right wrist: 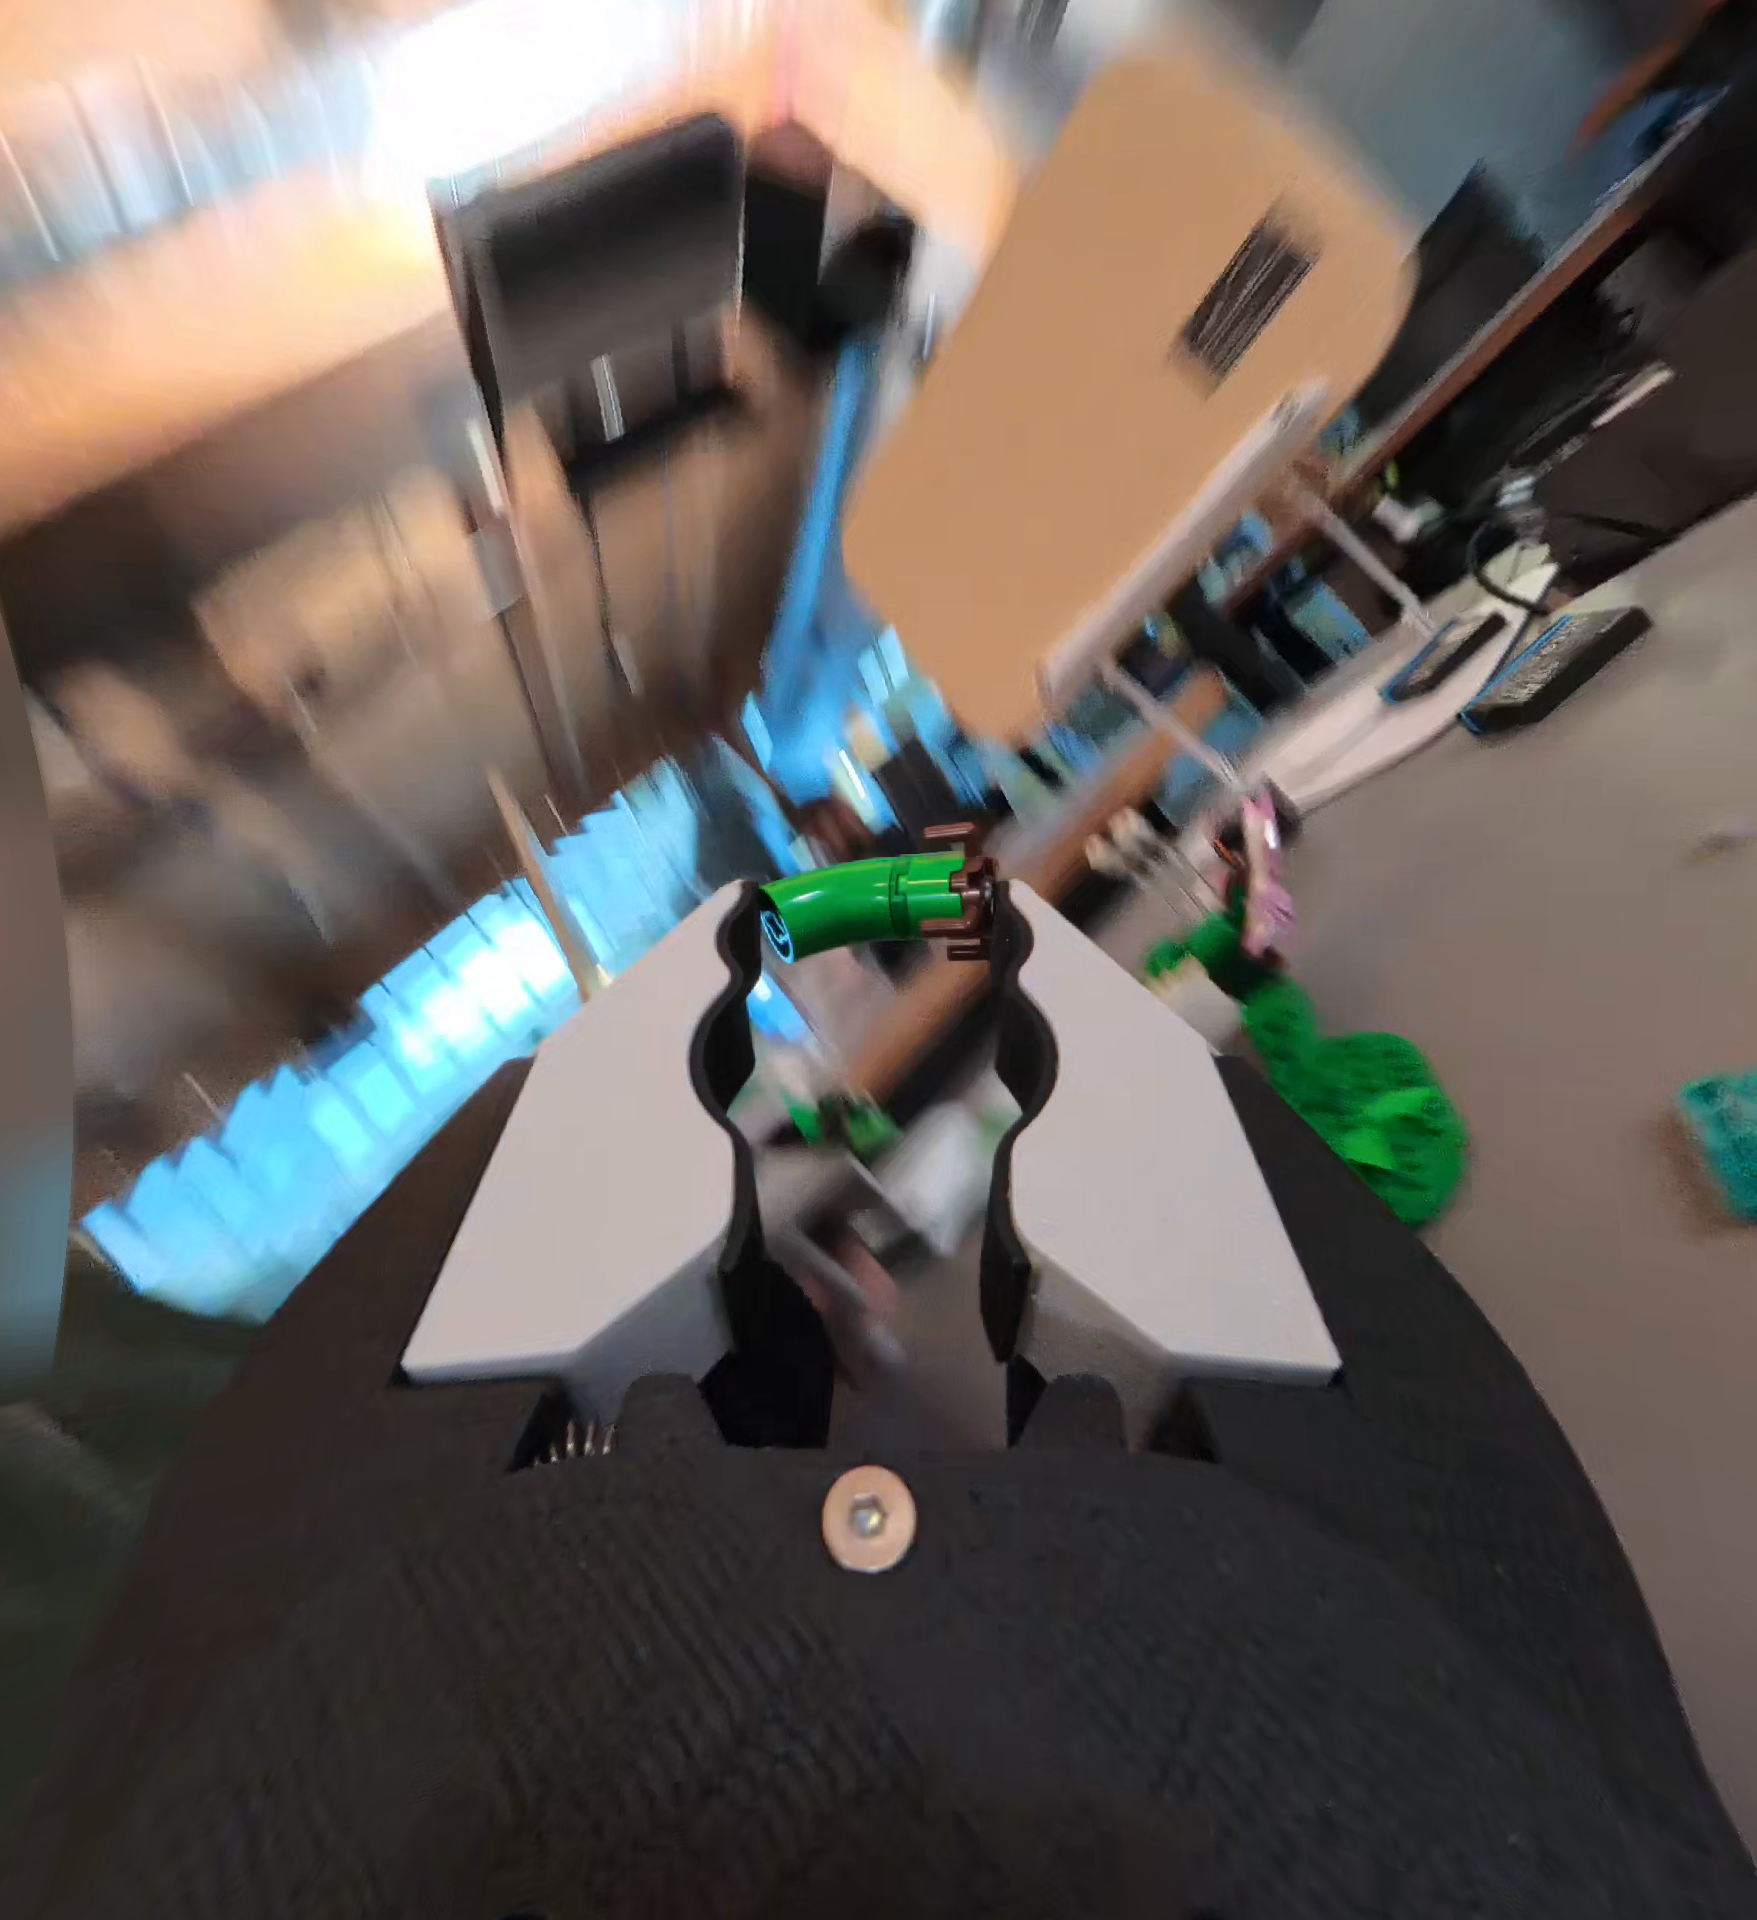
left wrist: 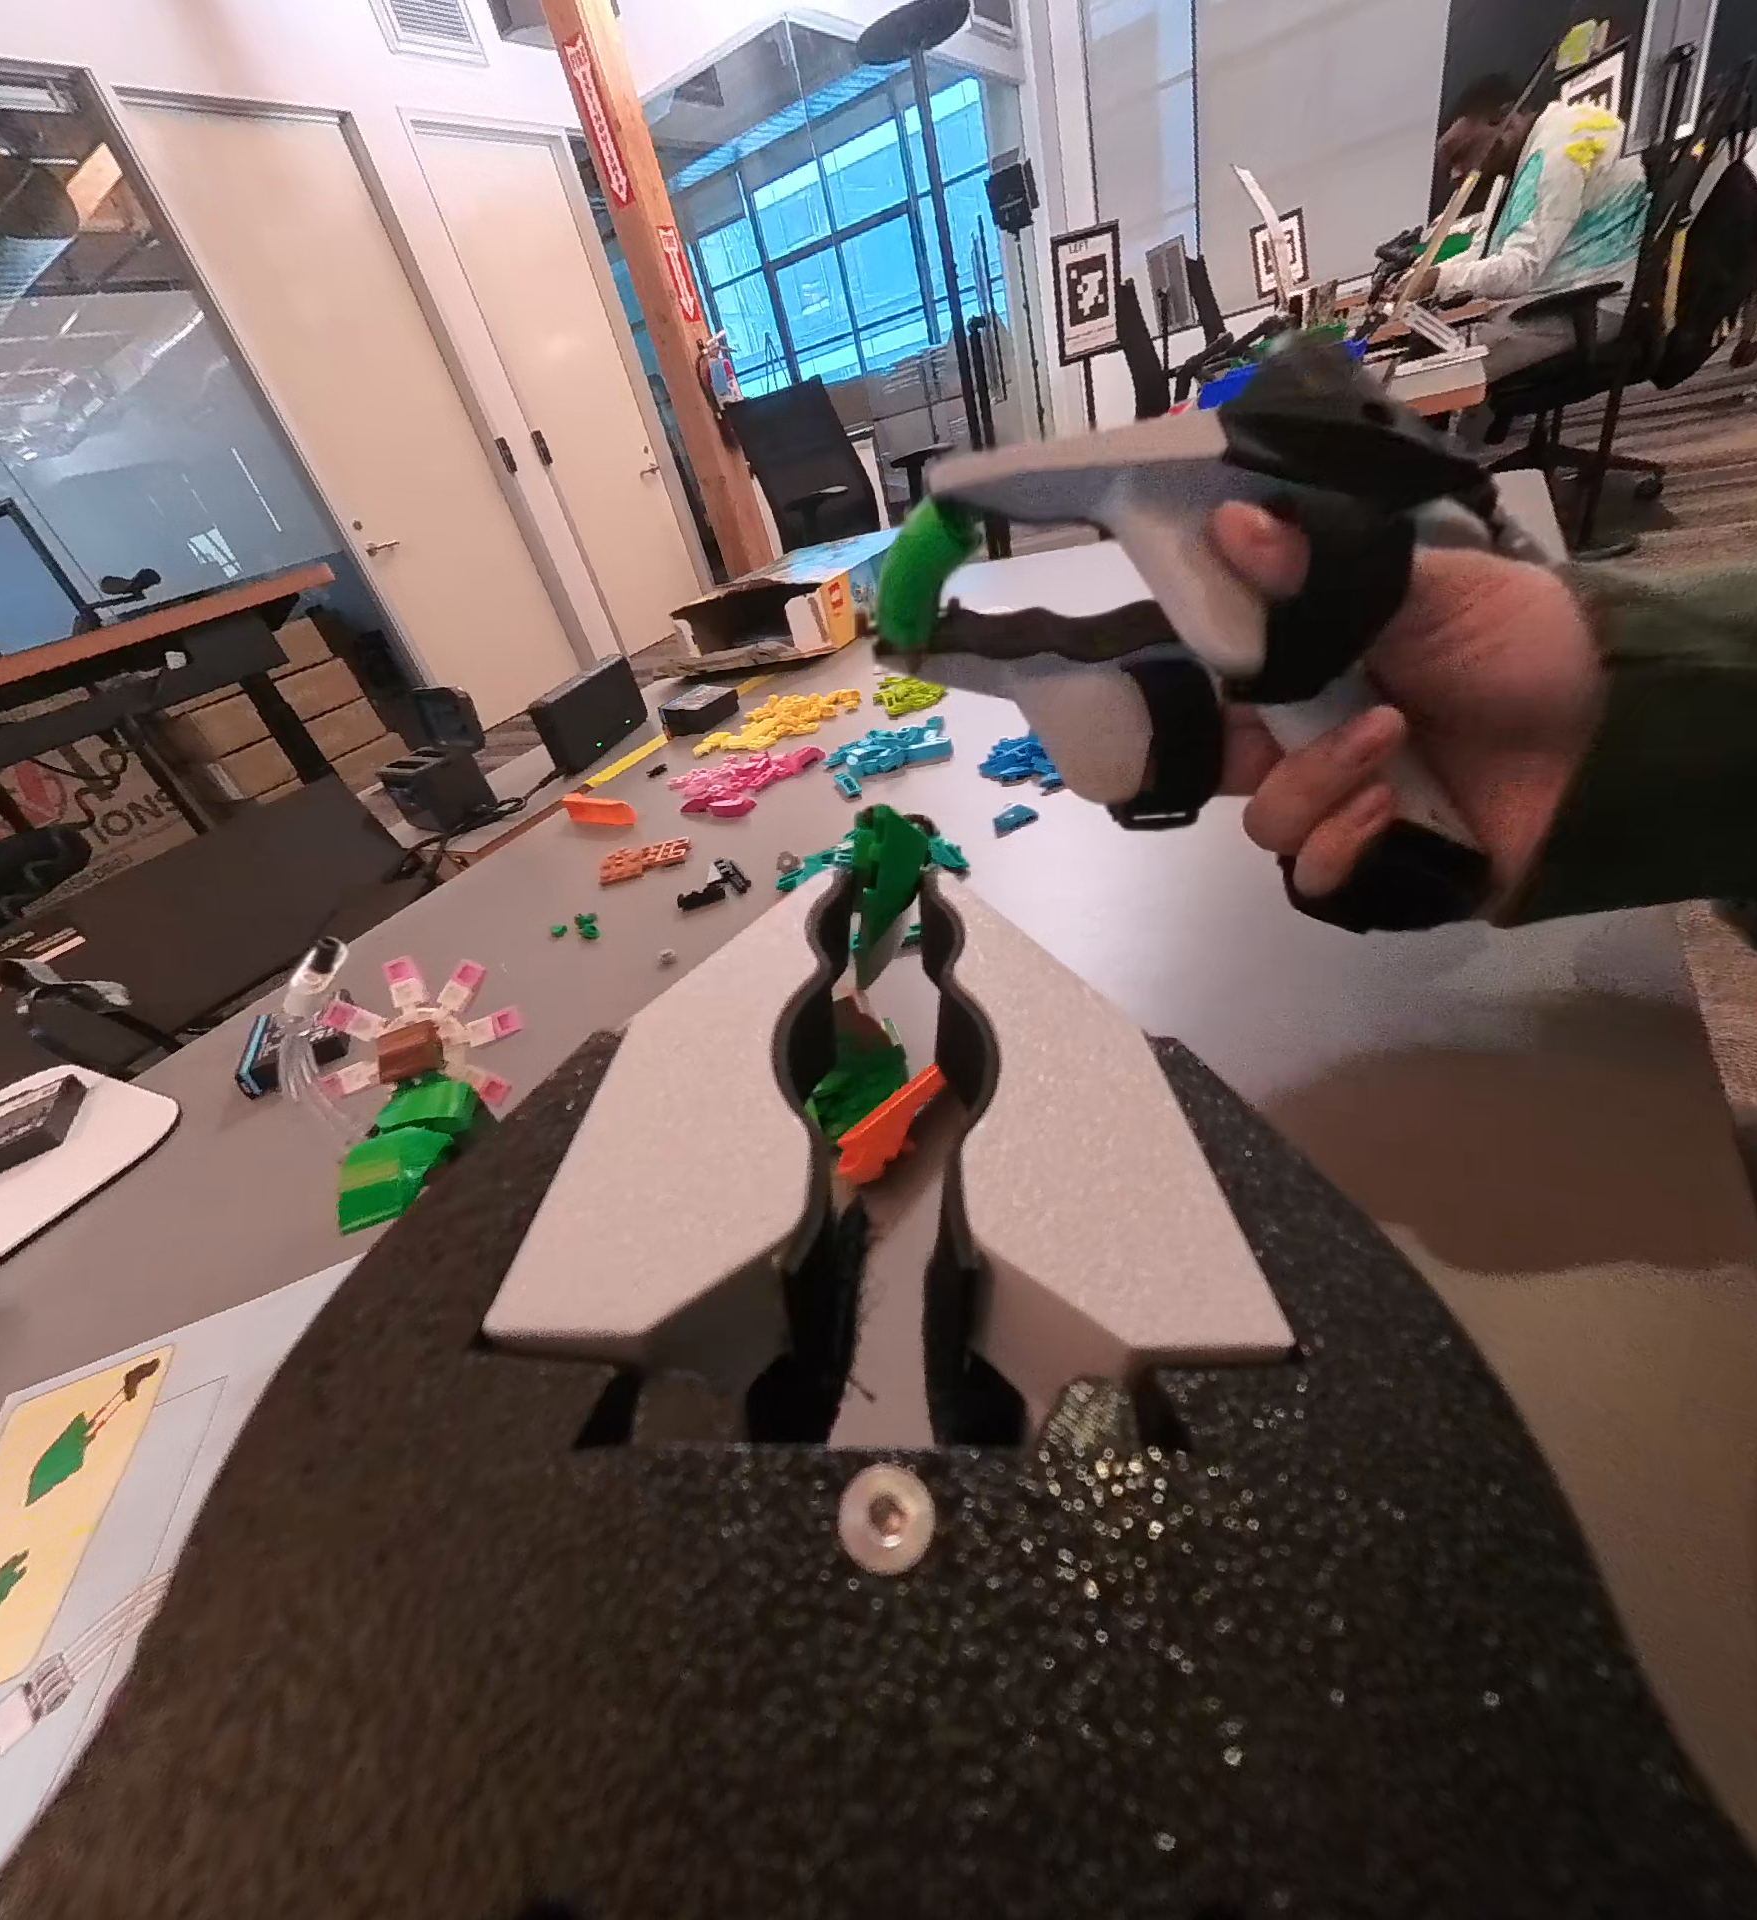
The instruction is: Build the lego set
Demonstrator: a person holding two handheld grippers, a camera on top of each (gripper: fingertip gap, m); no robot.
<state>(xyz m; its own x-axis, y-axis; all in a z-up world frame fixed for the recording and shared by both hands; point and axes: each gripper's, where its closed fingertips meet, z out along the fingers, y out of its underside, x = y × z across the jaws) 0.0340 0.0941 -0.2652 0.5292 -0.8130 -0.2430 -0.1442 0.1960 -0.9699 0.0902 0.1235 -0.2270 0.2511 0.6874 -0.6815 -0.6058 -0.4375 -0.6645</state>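
Two tools work above a grey bench (left wrist: 1217,935) strewn with bricks. Taking the built pink flower (left wrist: 417,1039) as the landmark: it lies on the bench at the left of the left wrist view, with its green leaf base (left wrist: 406,1143) toward the camera. An instruction booklet (left wrist: 43,1507) lies nearer the camera than the flower, at the bench's edge. Beyond the flower and to its right sit sorted heaps: orange pieces (left wrist: 635,831), a pink pile (left wrist: 739,779), a yellow pile (left wrist: 780,717), a teal pile (left wrist: 889,753) and a blue pile (left wrist: 1019,758), with an opened cardboard box (left wrist: 780,613) past them.

Right of the flower, the left tool (left wrist: 879,935) is clenched on a green leafy piece (left wrist: 884,883) at its tips; green and orange bricks (left wrist: 874,1112) show through the gap lower down.

Further right and higher than the flower, a hand (left wrist: 1425,707) holds the right tool (left wrist: 915,603), which is clamped on a curved green stem (left wrist: 915,582). The right wrist view, otherwise blurred, shows that stem (right wrist: 853,909) spanning the tips, with a small brown piece (right wrist: 962,894) at its right end.
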